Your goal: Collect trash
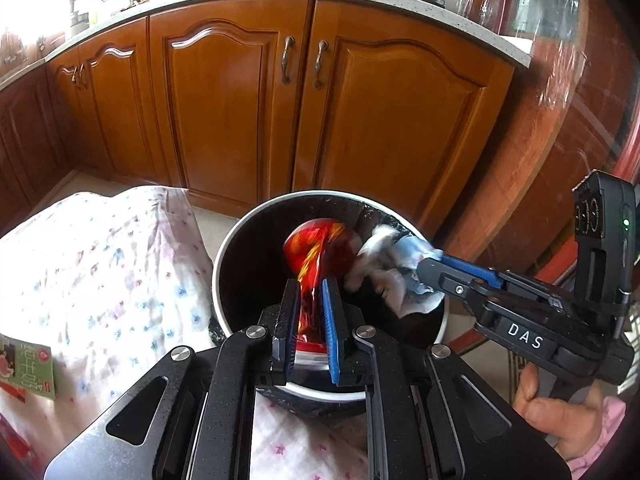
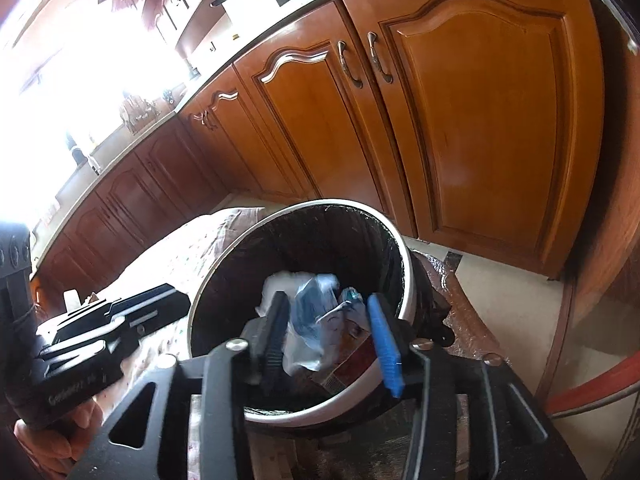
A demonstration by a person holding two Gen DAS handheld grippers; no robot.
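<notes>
A round bin (image 1: 224,256) with a white rim and black liner stands in front of me; it also shows in the right wrist view (image 2: 404,256). My left gripper (image 1: 310,292) is shut on a red and yellow wrapper (image 1: 320,248) and holds it over the bin's mouth. My right gripper (image 2: 326,308) is open over the bin, with a crumpled white and blue wrapper (image 2: 316,304) loose between its fingers. In the left wrist view the right gripper (image 1: 434,266) reaches in from the right, with that wrapper (image 1: 392,264) at its tip.
A floral cloth (image 1: 100,264) covers the surface left of the bin, with a green packet (image 1: 28,368) on it. Wooden cabinets (image 1: 248,96) stand behind. A round red-rimmed table (image 1: 560,128) is at the right.
</notes>
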